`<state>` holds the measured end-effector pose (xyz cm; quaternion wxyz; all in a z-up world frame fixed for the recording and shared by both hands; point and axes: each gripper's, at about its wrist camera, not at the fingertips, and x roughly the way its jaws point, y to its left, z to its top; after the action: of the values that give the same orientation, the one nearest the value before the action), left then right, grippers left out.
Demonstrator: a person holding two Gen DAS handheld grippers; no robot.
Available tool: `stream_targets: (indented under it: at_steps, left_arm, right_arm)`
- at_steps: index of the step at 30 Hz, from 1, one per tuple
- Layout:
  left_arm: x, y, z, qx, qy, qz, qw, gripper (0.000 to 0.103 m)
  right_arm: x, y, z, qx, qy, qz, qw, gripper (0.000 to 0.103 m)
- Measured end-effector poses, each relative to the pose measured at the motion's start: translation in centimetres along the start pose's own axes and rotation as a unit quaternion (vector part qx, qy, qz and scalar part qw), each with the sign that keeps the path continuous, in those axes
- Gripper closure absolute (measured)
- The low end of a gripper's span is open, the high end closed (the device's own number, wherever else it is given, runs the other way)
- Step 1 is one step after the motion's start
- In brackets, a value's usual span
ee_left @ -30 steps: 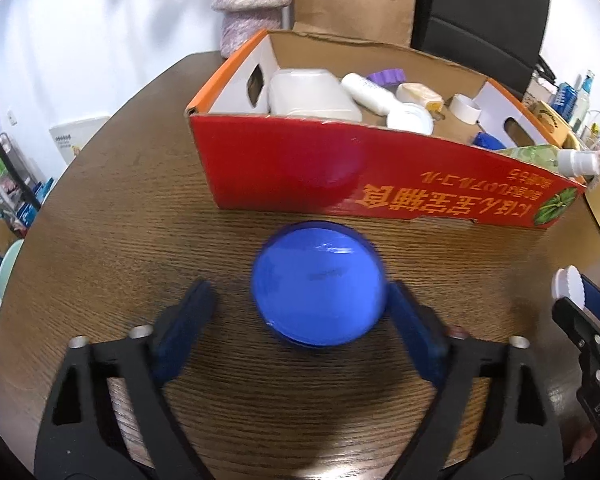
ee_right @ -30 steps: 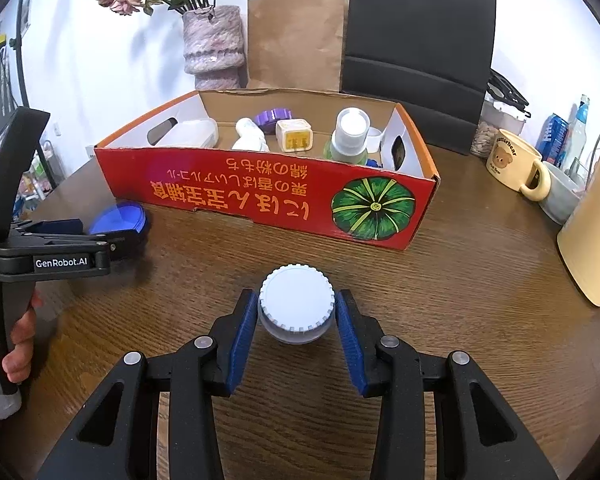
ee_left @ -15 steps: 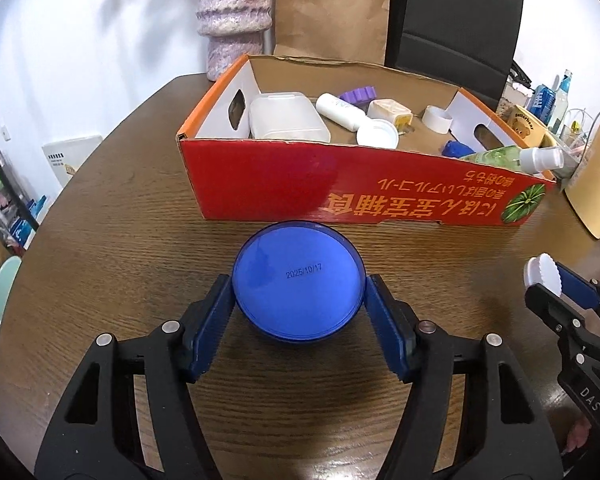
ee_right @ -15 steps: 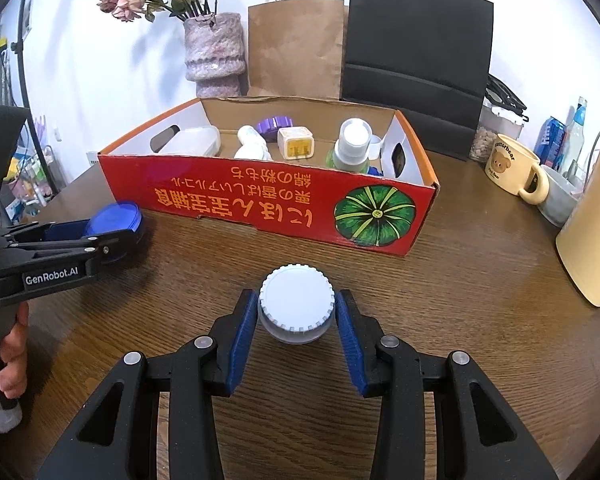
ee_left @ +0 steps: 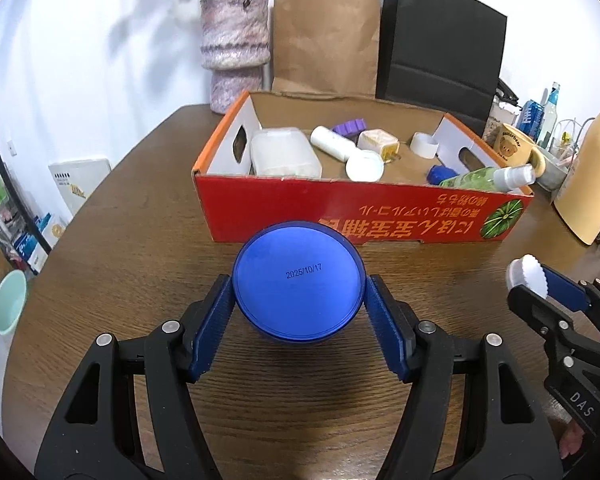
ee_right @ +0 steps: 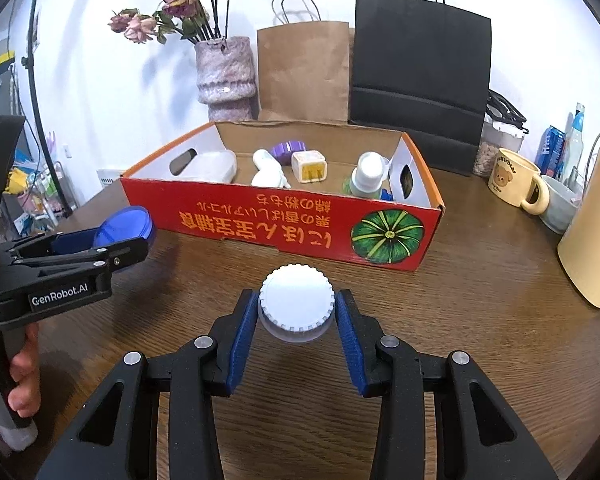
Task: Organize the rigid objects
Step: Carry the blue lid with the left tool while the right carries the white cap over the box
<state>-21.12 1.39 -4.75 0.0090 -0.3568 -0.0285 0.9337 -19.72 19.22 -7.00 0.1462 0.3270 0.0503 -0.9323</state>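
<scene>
My left gripper (ee_left: pixel 299 300) is shut on a round blue jar (ee_left: pixel 298 280) with a date printed on its lid, held above the table in front of the red cardboard box (ee_left: pixel 360 208). My right gripper (ee_right: pixel 296 316) is shut on a white ridged-cap jar (ee_right: pixel 296 300), also lifted, near the box's front right corner (ee_right: pixel 388 236). The box holds a white container (ee_left: pixel 284 154), white bottles, a purple piece, a yellow cube and a green spray bottle (ee_left: pixel 484 178). In the right wrist view the left gripper with its blue jar (ee_right: pixel 124 224) shows at the left.
A vase with dried flowers (ee_right: pixel 224 76), a brown paper bag (ee_right: pixel 304 68) and a black bag (ee_right: pixel 420 80) stand behind the box. A bear mug (ee_right: pixel 516 182), a bowl and a tall yellow jug (ee_right: pixel 596 220) stand at the right. The wooden table's edge curves at the left.
My left gripper closed on the blue jar and lifted it off the table. My right gripper rose a little with the white jar.
</scene>
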Motion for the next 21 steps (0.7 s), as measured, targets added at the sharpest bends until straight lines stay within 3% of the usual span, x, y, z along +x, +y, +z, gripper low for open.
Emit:
stream_targets:
  at_steps: [9, 21]
  left_arm:
    - [-1.4, -0.3, 1.2, -0.002, -0.022, 0.001, 0.9998, 0.040]
    - [-2.5, -0.8, 4.3, -0.011, -0.052, -0.006, 0.9986, 0.040]
  right_arm:
    - [-1.1, 1.0, 1.0, 0.002, -0.025, 0.008, 1.000, 0.059]
    - [-2.1, 1.1, 5.0, 0.005, -0.072, 0.005, 0.997, 0.059]
